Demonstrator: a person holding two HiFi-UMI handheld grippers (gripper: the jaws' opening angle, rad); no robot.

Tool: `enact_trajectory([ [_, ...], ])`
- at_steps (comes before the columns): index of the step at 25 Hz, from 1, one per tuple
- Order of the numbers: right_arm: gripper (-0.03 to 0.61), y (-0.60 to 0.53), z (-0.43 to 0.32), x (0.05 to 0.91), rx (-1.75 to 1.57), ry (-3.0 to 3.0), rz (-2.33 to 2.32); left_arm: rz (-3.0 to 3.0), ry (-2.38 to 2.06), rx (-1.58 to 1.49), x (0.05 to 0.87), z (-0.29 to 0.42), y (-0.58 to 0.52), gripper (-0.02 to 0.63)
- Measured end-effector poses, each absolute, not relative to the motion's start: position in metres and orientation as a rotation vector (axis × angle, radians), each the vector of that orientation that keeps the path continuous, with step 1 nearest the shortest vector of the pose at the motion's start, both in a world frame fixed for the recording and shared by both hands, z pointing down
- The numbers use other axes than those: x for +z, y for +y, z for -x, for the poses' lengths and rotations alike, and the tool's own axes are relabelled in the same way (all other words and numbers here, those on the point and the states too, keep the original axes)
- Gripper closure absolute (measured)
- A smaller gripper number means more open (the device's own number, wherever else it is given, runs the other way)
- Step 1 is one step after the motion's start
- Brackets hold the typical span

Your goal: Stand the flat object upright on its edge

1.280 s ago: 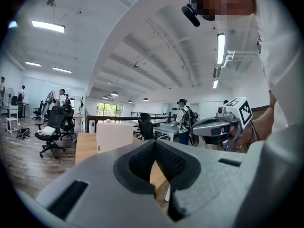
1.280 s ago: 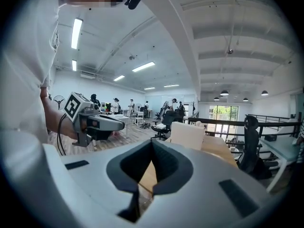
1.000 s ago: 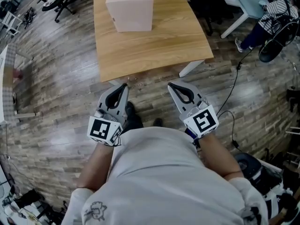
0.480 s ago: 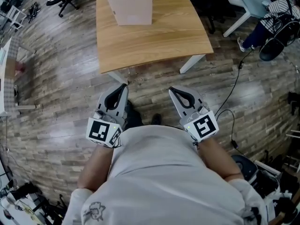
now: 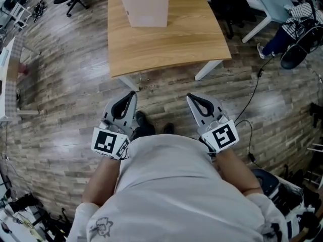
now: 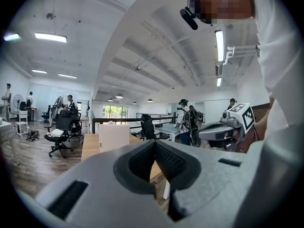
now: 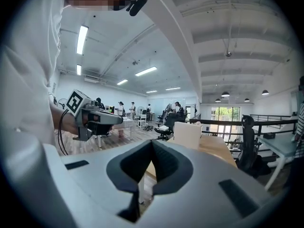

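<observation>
1. The left gripper (image 5: 133,94) and the right gripper (image 5: 190,97) hang close to my body, over the floor (image 5: 65,110) and well short of the bench (image 5: 166,49).
2. Both pairs of fingers are clenched together with nothing between them, as each gripper view shows.
3. The pale flat box (image 5: 146,6) sits at the far end of the bench, well apart from both grippers, and nothing touches it.
4. From gripper level it shows a broad face rising off the wood, so it may already be standing on an edge. I cannot settle that from here.
5. It looks to me like plain card or foam: light, stiff enough to keep its shape, with smooth faces.
6. Smooth card on smooth wood is likely to skate away if pushed low down, and a light panel topples easily.
7. If it needs handling, I would release one pair of fingers and pinch across its thin side near an upper corner, keeping the other gripper beside the opposite edge as a stop.
8. A gentle squeeze should do, since hard pressure could dent the card.
</observation>
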State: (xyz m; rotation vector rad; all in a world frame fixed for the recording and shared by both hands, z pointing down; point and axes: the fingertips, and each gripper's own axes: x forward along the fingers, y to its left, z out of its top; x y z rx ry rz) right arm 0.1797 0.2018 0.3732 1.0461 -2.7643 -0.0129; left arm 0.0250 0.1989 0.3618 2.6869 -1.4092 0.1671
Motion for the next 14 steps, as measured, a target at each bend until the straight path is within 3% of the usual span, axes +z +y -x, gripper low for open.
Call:
enact_trajectory([
  [14, 0.574, 0.205, -0.191, 0.372, -0.001, -2.744, -1.093, -2.700, -1.400, 0.127, 0.356, -0.033, 0.197, 0.607],
])
